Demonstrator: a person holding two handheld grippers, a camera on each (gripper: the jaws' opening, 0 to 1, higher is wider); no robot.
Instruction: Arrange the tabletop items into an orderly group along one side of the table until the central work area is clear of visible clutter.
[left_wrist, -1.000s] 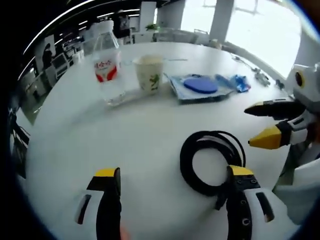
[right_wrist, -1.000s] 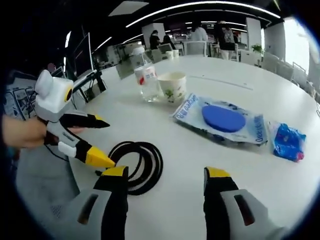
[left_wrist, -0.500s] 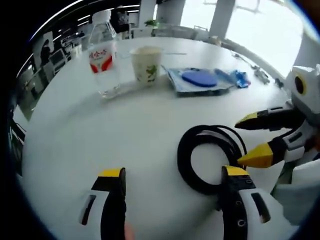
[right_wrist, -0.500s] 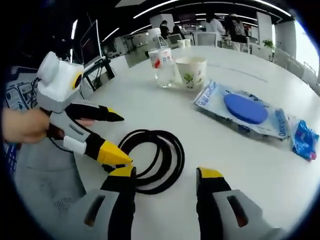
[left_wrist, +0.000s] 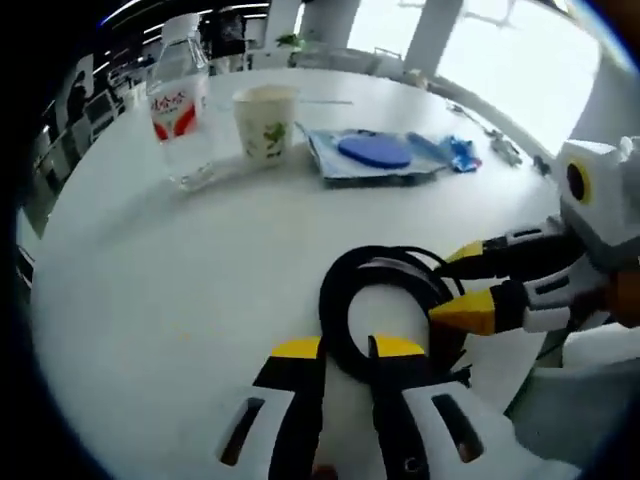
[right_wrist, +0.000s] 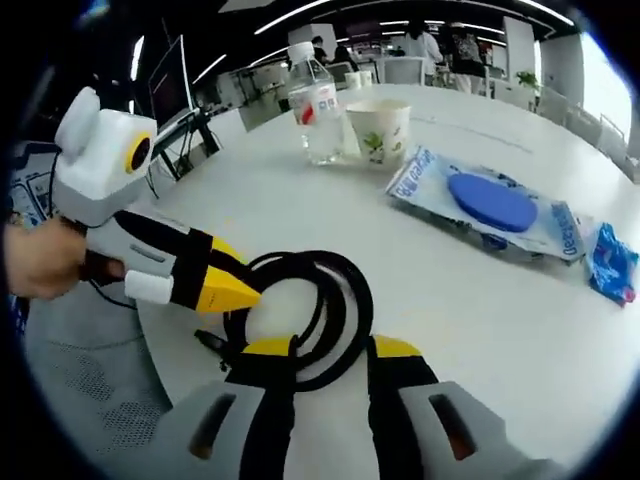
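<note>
The tidying is looking barely begun — the items are lying spread across the white table (left_wrist: 130, 300) rather than grouped along one side.

Nearest, the coiled black cable (left_wrist: 375, 300) is sitting close to the table's near edge, and both grippers are working on it. The left gripper (left_wrist: 345, 350) is standing with its jaws drawn nearly together over the near strand of the coil, apparently pinching it. The right gripper (right_wrist: 330, 350) is likewise narrowed around a strand on its own side of the coil (right_wrist: 305, 315), seemingly gripping it, though whether the pads are actually pressing on the cable is hard to tell.

Farther off, the blue-printed packet (right_wrist: 485, 210) and a small blue wrapper (right_wrist: 612, 262) are lying apart from each other, and beyond them a paper cup (left_wrist: 262, 122) and a water bottle (left_wrist: 175, 110) are standing just beside one another. All of these are waiting to be gathered — by my reading, most of the job is left.
</note>
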